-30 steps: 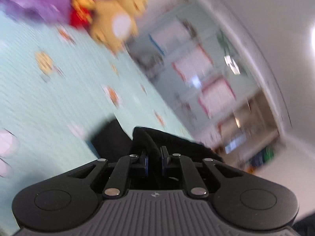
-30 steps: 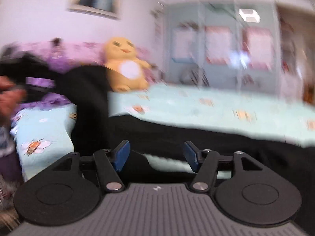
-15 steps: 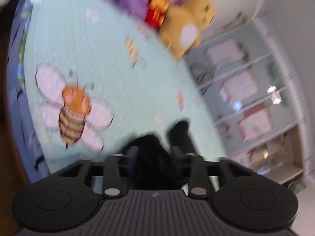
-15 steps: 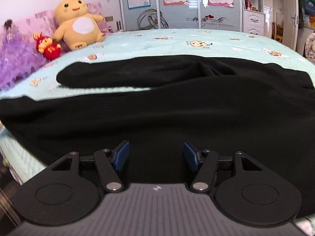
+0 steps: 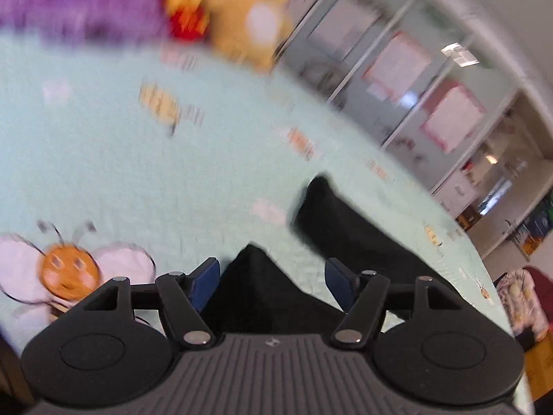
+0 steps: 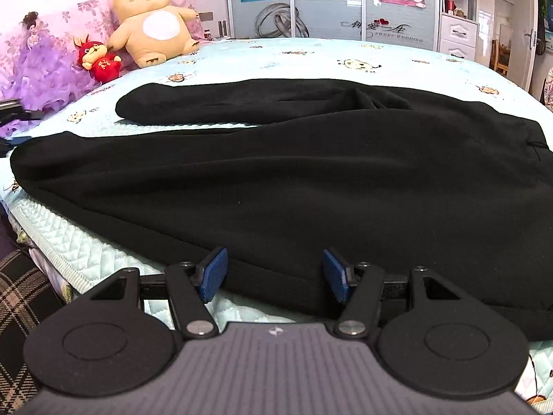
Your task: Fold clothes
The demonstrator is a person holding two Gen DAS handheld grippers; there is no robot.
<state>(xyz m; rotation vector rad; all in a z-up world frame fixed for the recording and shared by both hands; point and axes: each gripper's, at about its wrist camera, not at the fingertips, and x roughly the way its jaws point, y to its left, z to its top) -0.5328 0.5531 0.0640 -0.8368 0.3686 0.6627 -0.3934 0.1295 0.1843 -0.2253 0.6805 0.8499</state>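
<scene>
Black trousers lie flat on the pale green bed, both legs stretched to the left, waist at the right. My right gripper is open and empty, low at the bed's near edge, its blue pads just over the trousers' near hem side. In the blurred left wrist view, my left gripper is open; a leg end of the trousers lies between its blue pads, ungripped. The other leg end lies beyond.
A yellow plush toy, a small red plush and purple ruffled fabric sit at the head of the bed. Wardrobe doors stand behind the bed. A plaid cloth lies below the bed's edge at the left.
My left gripper opened and let go of the trouser leg, which now lies on the bed. The trousers went from lifted to flat. My right gripper stayed open.
</scene>
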